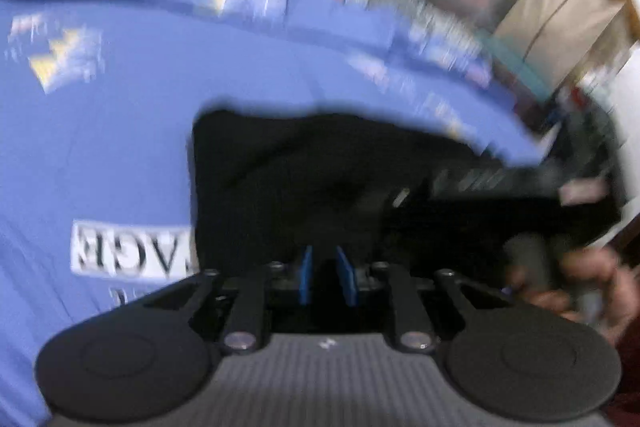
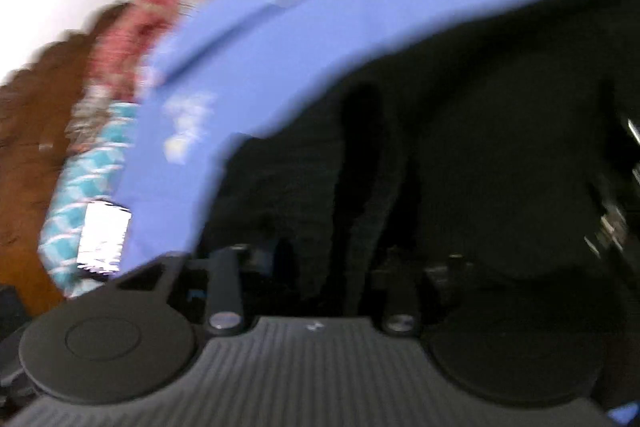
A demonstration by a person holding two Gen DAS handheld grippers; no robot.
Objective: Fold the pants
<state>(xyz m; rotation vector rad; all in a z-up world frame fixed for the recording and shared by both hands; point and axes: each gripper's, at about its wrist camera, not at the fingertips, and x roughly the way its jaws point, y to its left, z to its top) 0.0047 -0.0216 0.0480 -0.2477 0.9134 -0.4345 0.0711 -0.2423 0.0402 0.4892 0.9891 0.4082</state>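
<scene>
Both views are motion-blurred. The black pants (image 1: 304, 171) lie on a blue printed sheet (image 1: 120, 131). My left gripper (image 1: 327, 277) sits low over the near edge of the pants; its blue pads (image 1: 306, 273) stand close together with a narrow gap, and dark cloth appears between them. In the right wrist view the black pants (image 2: 460, 155) fill the centre and right, and a fold of the cloth rises from my right gripper (image 2: 340, 279), whose fingers are hidden in the dark fabric. The other gripper and a hand (image 1: 560, 279) show at the right of the left wrist view.
The blue sheet (image 2: 260, 59) covers a bed with a red patterned cover (image 2: 120, 27) beyond it. A teal patterned cloth (image 2: 80, 195) and a brown wooden surface (image 2: 28, 147) lie at the left. Curtains and furniture (image 1: 560, 19) stand at the far right.
</scene>
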